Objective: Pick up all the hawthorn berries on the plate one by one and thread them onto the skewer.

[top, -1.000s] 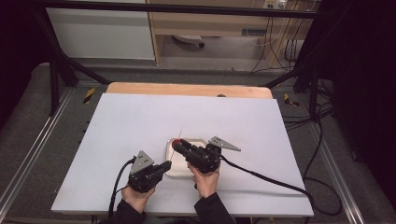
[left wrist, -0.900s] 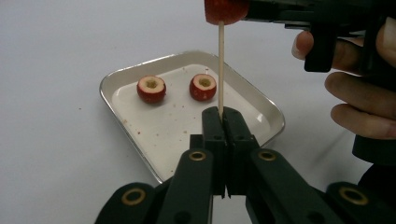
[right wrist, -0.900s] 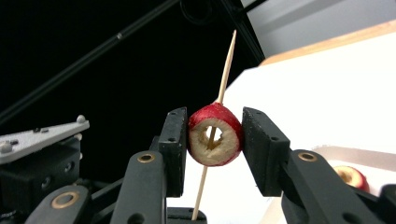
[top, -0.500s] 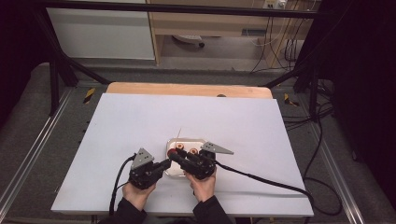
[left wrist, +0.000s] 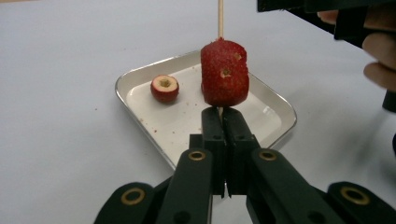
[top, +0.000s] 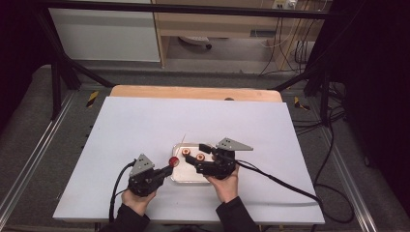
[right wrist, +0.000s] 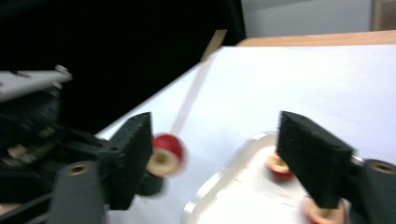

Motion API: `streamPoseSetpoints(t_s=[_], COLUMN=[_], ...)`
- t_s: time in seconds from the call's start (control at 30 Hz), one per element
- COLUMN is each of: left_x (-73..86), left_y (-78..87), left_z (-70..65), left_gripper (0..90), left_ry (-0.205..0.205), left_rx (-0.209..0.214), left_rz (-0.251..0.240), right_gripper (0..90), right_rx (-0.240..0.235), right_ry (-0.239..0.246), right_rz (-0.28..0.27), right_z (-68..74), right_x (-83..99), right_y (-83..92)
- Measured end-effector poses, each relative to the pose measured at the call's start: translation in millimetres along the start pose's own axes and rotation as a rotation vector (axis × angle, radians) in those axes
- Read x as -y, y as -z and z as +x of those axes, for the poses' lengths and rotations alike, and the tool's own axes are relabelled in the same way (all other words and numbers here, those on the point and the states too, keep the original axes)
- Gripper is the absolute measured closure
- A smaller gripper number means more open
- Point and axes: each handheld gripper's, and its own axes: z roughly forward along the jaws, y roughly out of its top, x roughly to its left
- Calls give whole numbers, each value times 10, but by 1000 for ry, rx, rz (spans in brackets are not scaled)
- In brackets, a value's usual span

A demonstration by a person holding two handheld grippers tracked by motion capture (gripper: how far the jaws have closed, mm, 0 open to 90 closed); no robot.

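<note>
My left gripper (top: 167,169) (left wrist: 223,114) is shut on the lower end of a thin wooden skewer (left wrist: 220,18). A red fruit (left wrist: 224,72) (top: 173,161) (right wrist: 166,154) is threaded on the stick just above the jaws, at the left rim of a small metal tray (top: 181,180) (left wrist: 280,109). My right gripper (top: 199,157) (right wrist: 217,144) stands over the tray, pointing left. Its jaws have just been opening and now stand wide, with nothing pressed between the pads. The skewered fruit sits beside its left jaw. Two cut fruit pieces (top: 186,152) (top: 199,156) lie in the tray.
A white sheet (top: 145,121) covers the wooden table (top: 193,92). A cable (top: 285,183) trails right from my right gripper, another (top: 116,193) loops off the left one. Metal frame rails (top: 29,164) run along both sides.
A second ago my right gripper held a red fruit over the tray. It has since opened and drawn back to the right, leaving the fruit on the skewer. My left gripper has stayed put.
</note>
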Motion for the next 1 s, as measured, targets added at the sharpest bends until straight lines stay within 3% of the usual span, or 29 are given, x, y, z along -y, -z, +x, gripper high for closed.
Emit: streamPoseSetpoints(t_s=[0.1,0.27,0.37,0.53,0.6,0.77,0.87,1.0], left_x=[20,71,94,103,106,106,106,106], left_y=[38,53,53,89,99,103,100,90], left_z=[42,101,138,191,204,230,232,222], left_gripper=[883,882,881,881,880,880,880,880], left_ry=[-16,-43,-46,-46,-37,-34,-32,-35], left_rx=[-4,-5,-7,-16,-15,-17,-19,-15], left_rz=[14,40,47,43,42,40,41,45], right_gripper=[147,107,105,110,113,153,205,287], right_rx=[32,85,100,122,122,96,87,73], right_ry=[56,141,179,296,341,365,423,412], right_rz=[96,308,410,582,633,744,824,854], right_z=[-101,-223,-280,-299,-305,-376,-404,-474], right_x=[-60,-117,-166,-287,-322,-373,-365,-348], right_y=[76,110,67,-125,-227,-447,-550,-660])
